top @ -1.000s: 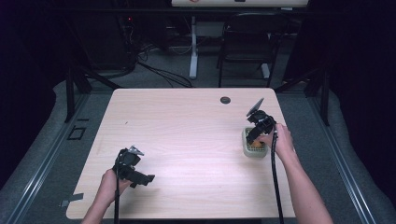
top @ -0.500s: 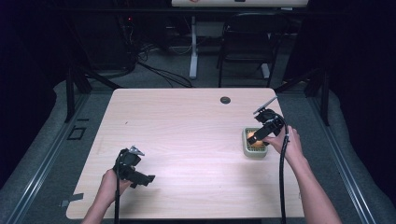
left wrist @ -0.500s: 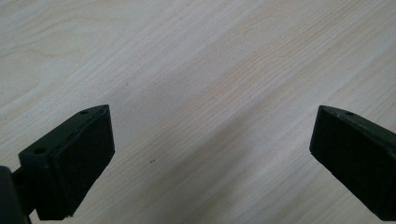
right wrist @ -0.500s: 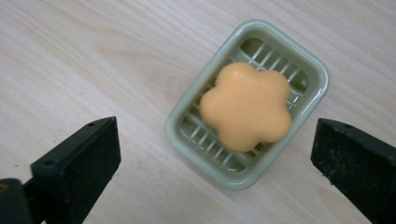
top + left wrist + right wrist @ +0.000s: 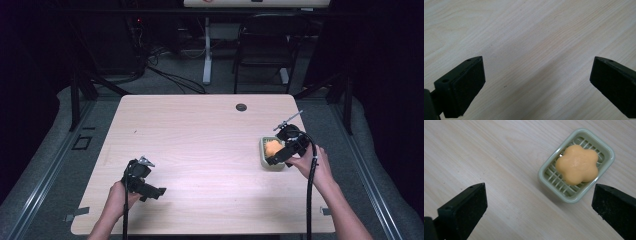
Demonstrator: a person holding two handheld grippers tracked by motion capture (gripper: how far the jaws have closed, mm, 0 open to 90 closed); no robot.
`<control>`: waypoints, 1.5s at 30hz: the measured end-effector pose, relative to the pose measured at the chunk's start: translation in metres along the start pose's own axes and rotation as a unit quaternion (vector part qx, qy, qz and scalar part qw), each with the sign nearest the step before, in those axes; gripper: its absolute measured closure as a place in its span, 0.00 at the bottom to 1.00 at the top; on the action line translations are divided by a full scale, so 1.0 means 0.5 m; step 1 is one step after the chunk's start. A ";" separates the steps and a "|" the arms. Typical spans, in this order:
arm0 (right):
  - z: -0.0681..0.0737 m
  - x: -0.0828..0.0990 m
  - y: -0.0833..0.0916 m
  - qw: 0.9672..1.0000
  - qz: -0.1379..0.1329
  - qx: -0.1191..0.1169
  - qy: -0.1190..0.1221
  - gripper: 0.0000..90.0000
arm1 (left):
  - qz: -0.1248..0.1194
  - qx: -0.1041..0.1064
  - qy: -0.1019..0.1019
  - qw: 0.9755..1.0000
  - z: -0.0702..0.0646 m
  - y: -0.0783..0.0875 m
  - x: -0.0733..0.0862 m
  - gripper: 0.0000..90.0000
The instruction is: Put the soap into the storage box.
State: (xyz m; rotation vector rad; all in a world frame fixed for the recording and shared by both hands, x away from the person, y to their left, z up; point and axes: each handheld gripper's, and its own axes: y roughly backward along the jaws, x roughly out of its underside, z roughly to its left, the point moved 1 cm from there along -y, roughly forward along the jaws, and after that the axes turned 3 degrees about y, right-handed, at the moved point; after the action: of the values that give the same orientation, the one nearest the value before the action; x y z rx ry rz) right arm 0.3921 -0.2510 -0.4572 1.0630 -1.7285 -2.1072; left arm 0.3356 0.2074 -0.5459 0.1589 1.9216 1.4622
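Left gripper [image 5: 141,179]: near the front left corner of the tabletop [image 5: 200,145], held in the person's left hand [image 5: 117,197]; jaws spread wide with bare wood between them, as the left gripper view [image 5: 534,82] shows.

Cable port [image 5: 241,107]: small dark round fitting set in the tabletop near the far edge, right of centre.

Soap dish [image 5: 265,156]: pale green, rectangular with rounded corners and a slotted floor [image 5: 551,176], standing on the tabletop towards the right edge.

Soap [image 5: 273,147]: orange, flower-shaped, lying inside the soap dish [image 5: 577,164], nothing pinching it.

Right gripper [image 5: 286,150]: held in the right hand [image 5: 312,165] just beside and above the soap dish; jaws have just been opening, now spread wide and empty [image 5: 539,205], apart from the soap.
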 end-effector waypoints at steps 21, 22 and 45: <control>0.053 0.093 0.015 1.000 0.006 -0.006 0.017 0.00 | 0.001 0.000 0.000 1.000 -0.001 -0.001 0.000 0.00; 0.054 0.098 0.015 1.000 0.009 -0.007 0.018 0.00 | 0.002 0.000 0.000 1.000 -0.001 -0.001 0.000 0.00; 0.088 0.196 -0.018 0.999 0.047 -0.016 0.019 0.00 | 0.002 0.000 -0.001 1.000 -0.003 -0.002 0.000 0.00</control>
State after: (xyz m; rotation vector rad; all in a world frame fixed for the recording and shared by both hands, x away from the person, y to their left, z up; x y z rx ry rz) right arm 0.2962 -0.2713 -0.5017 0.9864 -1.6862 -2.0383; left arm 0.3351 0.2056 -0.5465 0.1638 1.9218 1.4640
